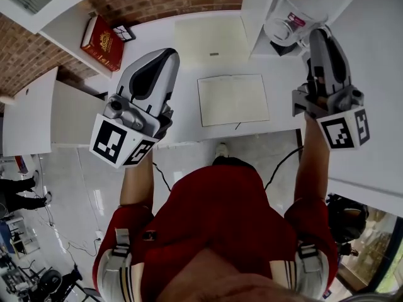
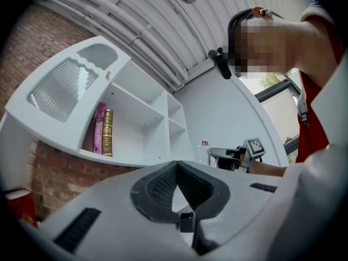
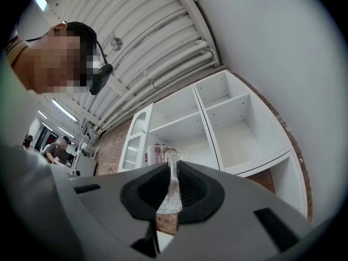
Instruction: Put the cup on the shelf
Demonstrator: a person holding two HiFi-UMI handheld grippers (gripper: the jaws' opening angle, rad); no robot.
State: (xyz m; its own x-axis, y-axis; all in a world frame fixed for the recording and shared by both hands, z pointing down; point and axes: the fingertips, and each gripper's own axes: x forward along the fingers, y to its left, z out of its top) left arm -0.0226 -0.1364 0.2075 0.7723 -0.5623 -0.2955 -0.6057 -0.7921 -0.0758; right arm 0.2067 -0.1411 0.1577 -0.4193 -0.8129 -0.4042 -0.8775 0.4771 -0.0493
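A clear cup (image 1: 291, 16) with a pink label is held up in front of the white shelf (image 1: 257, 11) at the top right of the head view. My right gripper (image 1: 315, 38) is shut on the cup's rim. In the right gripper view the glass wall (image 3: 173, 185) stands pinched between the dark pads, with the open shelf compartments (image 3: 239, 137) beyond. I cannot tell whether the cup rests on a board. My left gripper (image 1: 162, 56) hovers over the table's left part, shut and empty; its pads (image 2: 163, 186) meet at the tip.
A white table (image 1: 189, 39) carries an open white notebook (image 1: 233, 99). A red book (image 1: 101, 43) and a small marker cube (image 1: 123, 33) lie at the back left. Two upright books (image 2: 103, 130) stand in a shelf compartment. People stand far off at the left (image 1: 22, 190).
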